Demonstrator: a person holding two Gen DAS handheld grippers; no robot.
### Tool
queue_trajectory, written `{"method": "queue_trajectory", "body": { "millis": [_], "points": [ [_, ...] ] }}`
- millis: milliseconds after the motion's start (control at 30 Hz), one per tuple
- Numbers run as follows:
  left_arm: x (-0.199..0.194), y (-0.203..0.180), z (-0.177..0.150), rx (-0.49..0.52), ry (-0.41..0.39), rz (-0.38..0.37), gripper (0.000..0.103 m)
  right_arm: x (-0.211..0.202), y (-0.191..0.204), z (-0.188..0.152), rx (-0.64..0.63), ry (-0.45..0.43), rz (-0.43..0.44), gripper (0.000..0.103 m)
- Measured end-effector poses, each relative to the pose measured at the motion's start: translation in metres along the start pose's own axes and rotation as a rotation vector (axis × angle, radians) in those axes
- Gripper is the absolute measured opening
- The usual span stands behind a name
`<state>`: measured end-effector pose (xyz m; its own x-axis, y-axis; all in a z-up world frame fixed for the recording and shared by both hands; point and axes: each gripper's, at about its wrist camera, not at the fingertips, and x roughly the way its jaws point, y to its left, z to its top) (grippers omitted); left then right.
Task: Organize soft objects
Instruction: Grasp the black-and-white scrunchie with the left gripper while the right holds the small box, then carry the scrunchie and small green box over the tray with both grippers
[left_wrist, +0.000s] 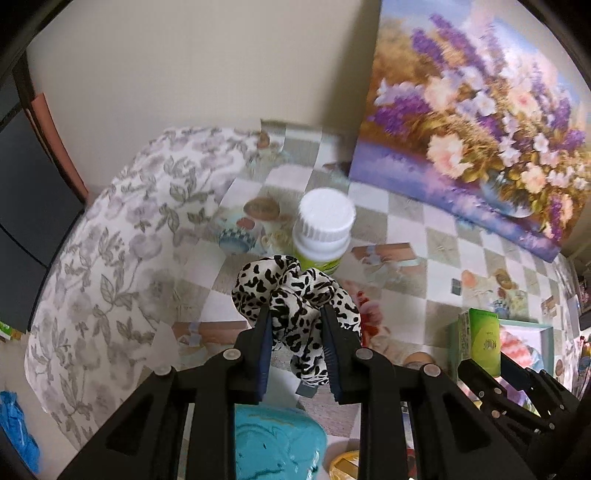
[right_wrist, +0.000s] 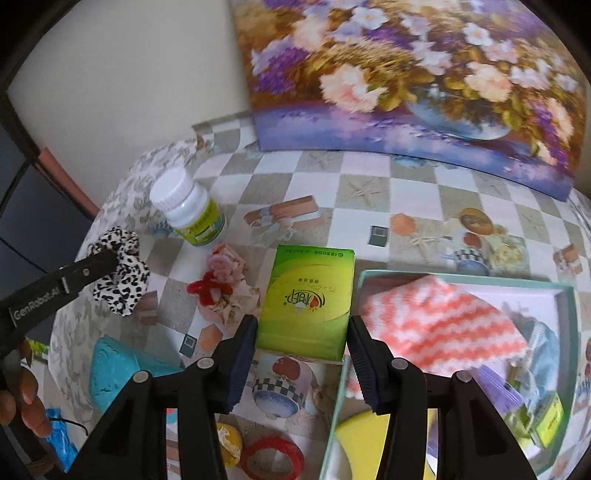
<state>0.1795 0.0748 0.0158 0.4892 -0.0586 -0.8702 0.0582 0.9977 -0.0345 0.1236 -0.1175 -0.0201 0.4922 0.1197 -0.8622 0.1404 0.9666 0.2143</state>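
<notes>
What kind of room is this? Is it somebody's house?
Probably a home, yes. There's a table with a checkered picture tablecloth, a big flower painting leaning on the wall, and a pill bottle among the bits and bobs.

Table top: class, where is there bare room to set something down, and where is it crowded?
Free: the checked cloth between painting and tissue pack. Crowded: around the pink and red scrunchies, white bottle and box.

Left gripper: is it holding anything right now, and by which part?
Yes. The left gripper pinches the leopard-print scrunchie by a bunched section of its fabric ring, lifted off the table.
</notes>
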Motion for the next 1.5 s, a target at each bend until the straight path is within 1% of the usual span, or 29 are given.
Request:
{"method": "queue_trajectory", "body": {
  "millis": [133,267,367,467,633,733,867,967,1067,1100,1200,1367,1500],
  "points": [
    [-0.017,-0.011,-0.006,0.004,-0.026,-0.025,0.026,-0.018,-0.017,-0.009,0.029,-0.018,-0.033,0.052],
    [-0.023,-0.028,-0.015,0.017,-0.030,-0.058,0.026,-0.037,-0.041,-0.019,0.073,-0.028,-0.087,0.052],
    [-0.025,-0.052,-0.021,0.077,-0.029,-0.074,0.026,-0.051,-0.060,-0.025,0.118,-0.040,-0.101,0.052],
    [-0.033,-0.077,-0.025,0.138,-0.050,-0.083,0.026,-0.065,-0.080,-0.031,0.170,-0.057,-0.110,0.052],
    [-0.043,-0.108,-0.031,0.214,-0.066,-0.129,0.027,-0.083,-0.114,-0.042,0.237,-0.073,-0.166,0.052],
    [-0.047,-0.126,-0.035,0.254,-0.062,-0.161,0.027,-0.094,-0.142,-0.050,0.301,-0.087,-0.180,0.052],
    [-0.049,-0.157,-0.043,0.313,-0.045,-0.227,0.027,-0.103,-0.178,-0.058,0.380,-0.097,-0.215,0.052],
    [-0.044,-0.183,-0.051,0.360,-0.025,-0.247,0.027,-0.108,-0.203,-0.064,0.436,-0.097,-0.241,0.052],
    [-0.037,-0.206,-0.059,0.398,0.010,-0.277,0.028,-0.107,-0.222,-0.070,0.479,-0.089,-0.235,0.052],
    [-0.031,-0.217,-0.065,0.413,0.033,-0.293,0.028,-0.106,-0.227,-0.071,0.489,-0.085,-0.233,0.052],
    [-0.020,-0.235,-0.075,0.436,0.075,-0.310,0.028,-0.100,-0.235,-0.072,0.502,-0.080,-0.224,0.053],
    [-0.005,-0.247,-0.082,0.443,0.101,-0.281,0.028,-0.086,-0.246,-0.069,0.519,-0.091,-0.185,0.053],
    [0.010,-0.246,-0.081,0.423,0.096,-0.254,0.028,-0.072,-0.252,-0.064,0.522,-0.103,-0.157,0.053]
  ]
}}
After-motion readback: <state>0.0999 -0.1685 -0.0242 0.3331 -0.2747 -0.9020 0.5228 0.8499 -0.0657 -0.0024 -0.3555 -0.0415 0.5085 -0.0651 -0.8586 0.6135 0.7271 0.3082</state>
